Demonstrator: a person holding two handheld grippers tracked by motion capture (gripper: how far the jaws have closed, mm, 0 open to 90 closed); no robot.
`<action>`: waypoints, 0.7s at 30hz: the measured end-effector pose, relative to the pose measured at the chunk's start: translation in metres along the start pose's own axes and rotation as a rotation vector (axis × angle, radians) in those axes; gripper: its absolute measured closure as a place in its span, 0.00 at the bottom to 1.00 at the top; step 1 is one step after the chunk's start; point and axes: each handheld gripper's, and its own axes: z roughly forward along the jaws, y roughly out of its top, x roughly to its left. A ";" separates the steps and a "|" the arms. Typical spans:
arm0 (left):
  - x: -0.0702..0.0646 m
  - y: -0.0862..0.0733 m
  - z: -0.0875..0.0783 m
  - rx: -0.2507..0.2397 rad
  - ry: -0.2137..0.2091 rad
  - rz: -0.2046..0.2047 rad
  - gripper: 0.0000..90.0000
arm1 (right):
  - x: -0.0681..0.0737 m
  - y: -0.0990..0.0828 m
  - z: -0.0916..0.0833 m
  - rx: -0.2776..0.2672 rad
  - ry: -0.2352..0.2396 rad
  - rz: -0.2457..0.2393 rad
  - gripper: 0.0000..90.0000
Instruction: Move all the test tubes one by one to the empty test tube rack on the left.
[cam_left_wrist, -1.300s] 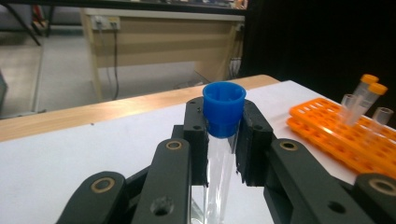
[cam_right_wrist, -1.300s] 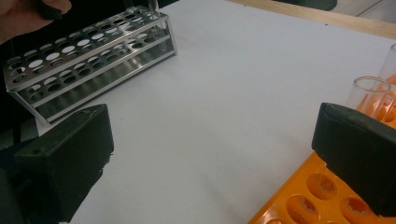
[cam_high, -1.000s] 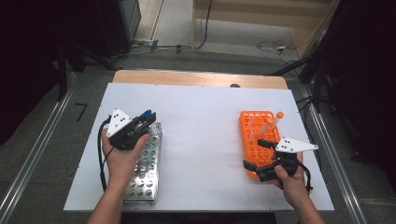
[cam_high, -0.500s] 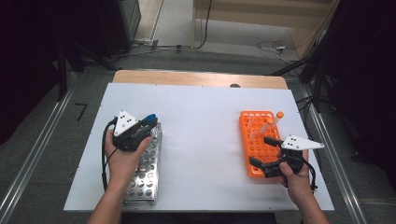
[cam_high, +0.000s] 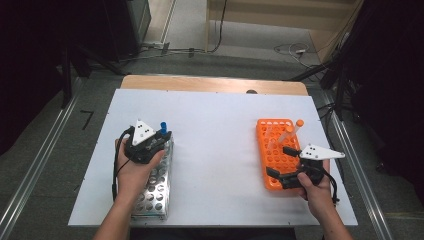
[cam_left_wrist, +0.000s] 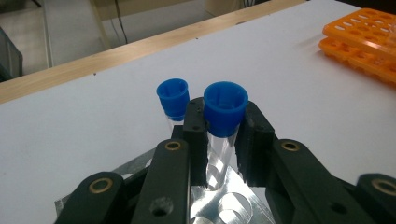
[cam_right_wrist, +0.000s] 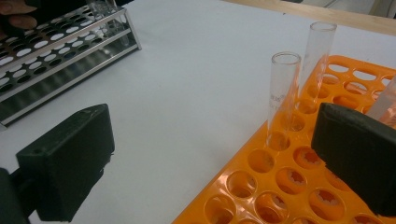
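The blue-capped tube (cam_left_wrist: 224, 128) sits right at the front of the left gripper view, its clear glass body pinched between the fingers (cam_left_wrist: 195, 140) of the left gripper (cam_left_wrist: 223, 140), its lower end dipping toward a hole of the metal rack (cam_left_wrist: 224, 210) below. How deep it goes is hard to say: the black arms of the gripper hide most of the rack here. Just behind it stands a second blue-capped tube (cam_left_wrist: 173, 99), its glass largely hidden by the near finger.

From the high view, the left gripper (cam_high: 161, 136) sits over the far end of the metal rack (cam_high: 152, 192), which lies lengthwise along the near-left part of the white bench (cam_high: 215, 130); the hand covers the rack's middle, and a speck of blue cap (cam_high: 163, 125) peeks out just beyond the gripper.

Over on the right, the right gripper (cam_high: 281, 165) hangs at the near end of the orange rack (cam_high: 272, 145), its fingers (cam_right_wrist: 70, 163) spread wide with nothing between them. In the right gripper view one finger stands over bare bench, the other over the rack's holes. Beyond them two open, uncapped glass tubes (cam_right_wrist: 282, 98) stand upright in the orange rack (cam_right_wrist: 280, 186); a third tube at the right edge is cut off by the finger and blurred. In the high view an orange-capped tube (cam_high: 292, 131) leans at the rack's far end.

Farthest off, a wooden strip (cam_high: 210, 84) runs along the bench's back edge.
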 end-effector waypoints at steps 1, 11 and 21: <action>0.000 0.000 0.000 0.003 -0.002 0.000 0.84 | 0.000 0.000 0.001 0.000 -0.002 0.000 0.00; 0.005 0.000 -0.002 0.005 -0.039 -0.073 0.70 | -0.003 0.001 0.011 0.027 -0.052 0.049 0.06; 0.004 0.005 -0.015 -0.052 -0.037 -0.152 0.34 | -0.006 0.001 0.033 0.090 -0.213 0.133 0.40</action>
